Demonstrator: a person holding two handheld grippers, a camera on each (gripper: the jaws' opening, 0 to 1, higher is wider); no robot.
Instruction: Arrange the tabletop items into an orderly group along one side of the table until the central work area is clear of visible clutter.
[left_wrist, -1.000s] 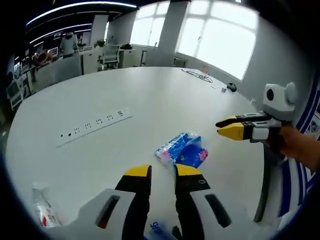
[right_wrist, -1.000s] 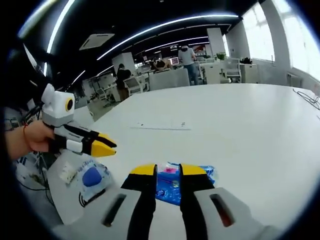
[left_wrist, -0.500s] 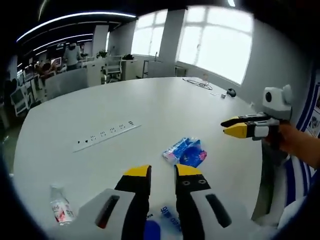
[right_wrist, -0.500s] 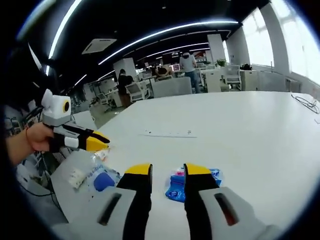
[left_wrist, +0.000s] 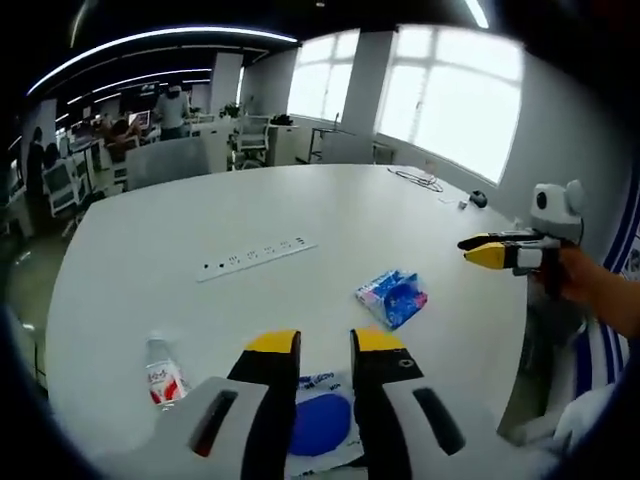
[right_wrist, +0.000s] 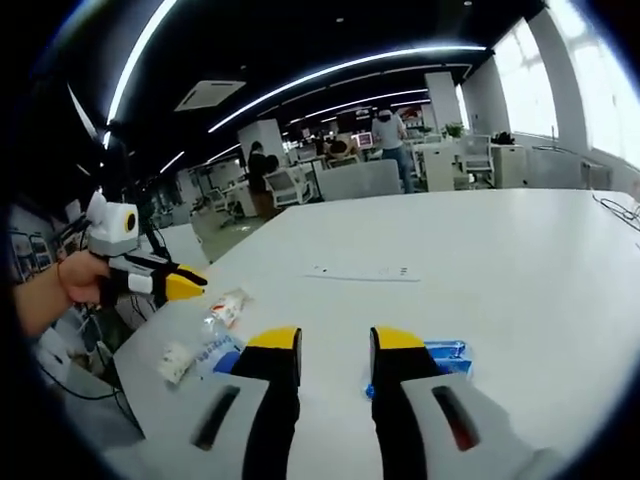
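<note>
Both tongs hang above the bench (left_wrist: 150, 260) with jaws a little apart and nothing held: the left tongs (left_wrist: 324, 342) just over a white pouch with a blue disc (left_wrist: 318, 432), a small bottle (left_wrist: 165, 370) to their left, the right tongs (right_wrist: 336, 340) beside a blue packet (left_wrist: 392, 297). Farther ahead lies a power strip (left_wrist: 255, 257). It seems no item is yet picked, so the next move is probably lowering onto the nearest one and closing.

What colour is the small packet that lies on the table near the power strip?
The packet is mostly blue with pink and white; the left gripper view shows it best.
</note>
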